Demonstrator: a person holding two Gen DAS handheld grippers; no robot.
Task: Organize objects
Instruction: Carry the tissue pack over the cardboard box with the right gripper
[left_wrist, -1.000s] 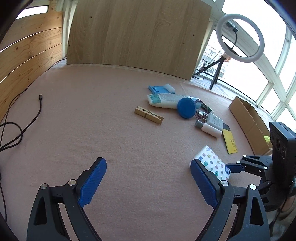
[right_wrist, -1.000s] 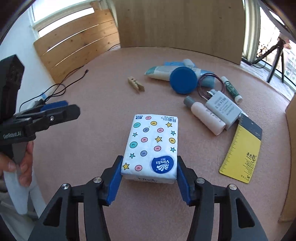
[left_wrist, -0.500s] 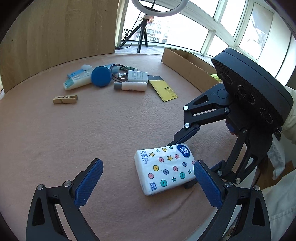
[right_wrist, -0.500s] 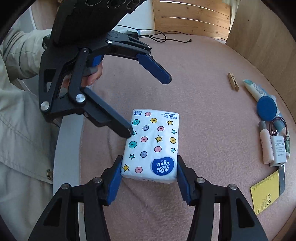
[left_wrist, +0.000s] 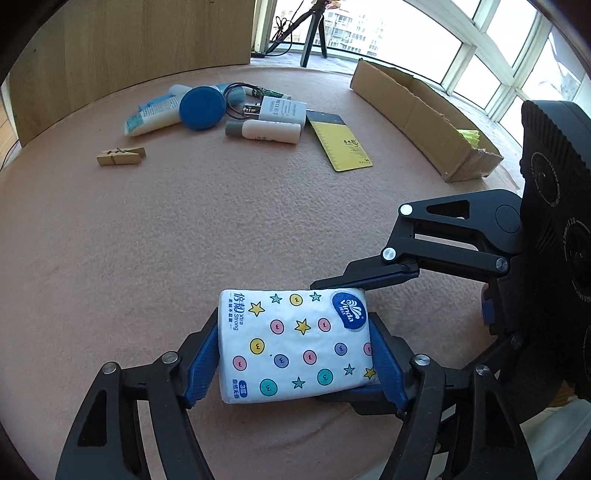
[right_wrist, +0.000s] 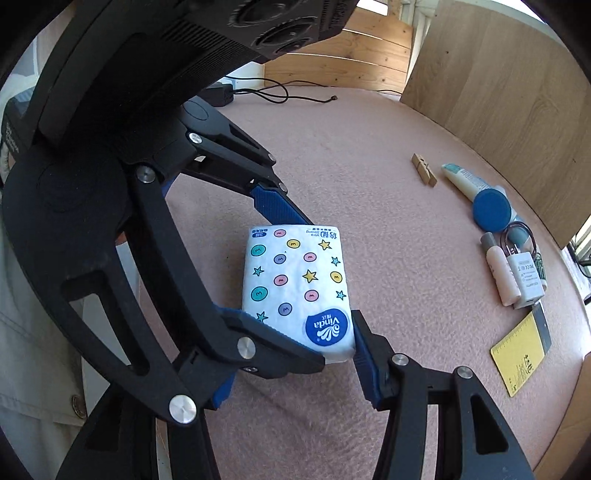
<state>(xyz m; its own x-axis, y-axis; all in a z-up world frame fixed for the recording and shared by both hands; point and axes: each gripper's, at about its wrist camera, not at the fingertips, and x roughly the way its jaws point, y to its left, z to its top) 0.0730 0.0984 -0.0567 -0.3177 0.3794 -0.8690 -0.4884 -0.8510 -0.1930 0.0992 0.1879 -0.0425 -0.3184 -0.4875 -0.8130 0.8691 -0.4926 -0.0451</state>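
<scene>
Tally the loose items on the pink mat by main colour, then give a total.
White or cream: 4: tissue pack, tube, small bottle, charger
Blue: 1: round lid
Yellow: 1: ruler card
Wood: 1: clothespin
Total: 7

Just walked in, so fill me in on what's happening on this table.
A person is working two handheld grippers on a white tissue pack. The right gripper clamps its short end by the logo, and the left gripper, whose jaws have just been closing, now has its pads against the pack's long ends. It looks like a handover. Other items, among them a clothespin and a yellow ruler, wait beyond on the pink cloth.
</scene>
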